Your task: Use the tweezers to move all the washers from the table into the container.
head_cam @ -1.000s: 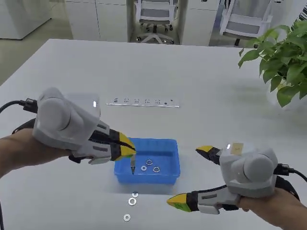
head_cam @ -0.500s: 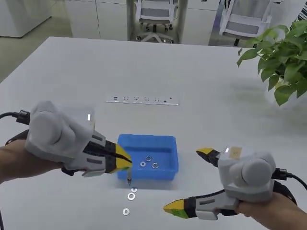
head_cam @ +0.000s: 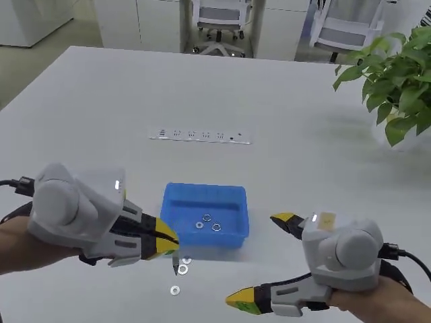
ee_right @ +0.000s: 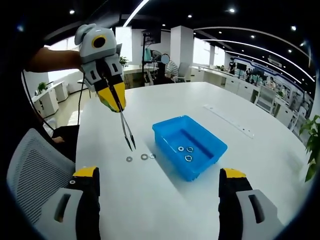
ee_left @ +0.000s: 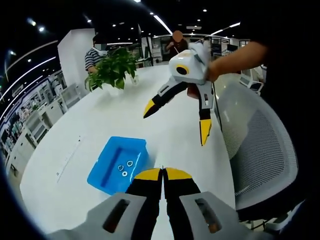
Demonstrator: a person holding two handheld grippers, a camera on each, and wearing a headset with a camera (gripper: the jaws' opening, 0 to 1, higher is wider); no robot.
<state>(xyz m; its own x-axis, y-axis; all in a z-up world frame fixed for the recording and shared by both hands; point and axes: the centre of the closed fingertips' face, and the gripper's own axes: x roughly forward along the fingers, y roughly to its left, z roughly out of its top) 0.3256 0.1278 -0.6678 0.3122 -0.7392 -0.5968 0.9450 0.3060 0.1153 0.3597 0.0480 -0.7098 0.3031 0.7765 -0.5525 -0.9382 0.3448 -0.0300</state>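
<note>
My left gripper [head_cam: 166,237] is shut on thin metal tweezers [head_cam: 176,262], which point down at the table in front of the blue container [head_cam: 176,202]. Their tips hang just beside three loose washers [head_cam: 182,269] on the white table. In the right gripper view the tweezers [ee_right: 125,127] end a little above that row of washers [ee_right: 144,156]. Three washers [head_cam: 206,217] lie inside the container. My right gripper [head_cam: 259,259] is open and holds nothing, to the right of the container; its wide-spread jaws frame the scene [ee_right: 160,172].
A flat power strip [head_cam: 200,136] lies beyond the container. A leafy plant [head_cam: 397,81] stands at the table's right edge. Office chairs [head_cam: 219,20] stand past the far edge, and a mesh chair [ee_left: 260,150] sits on the near side.
The left gripper has drawn the tweezers back from over the container toward me; their tips now hang by the loose washers. The right gripper has barely moved.
</note>
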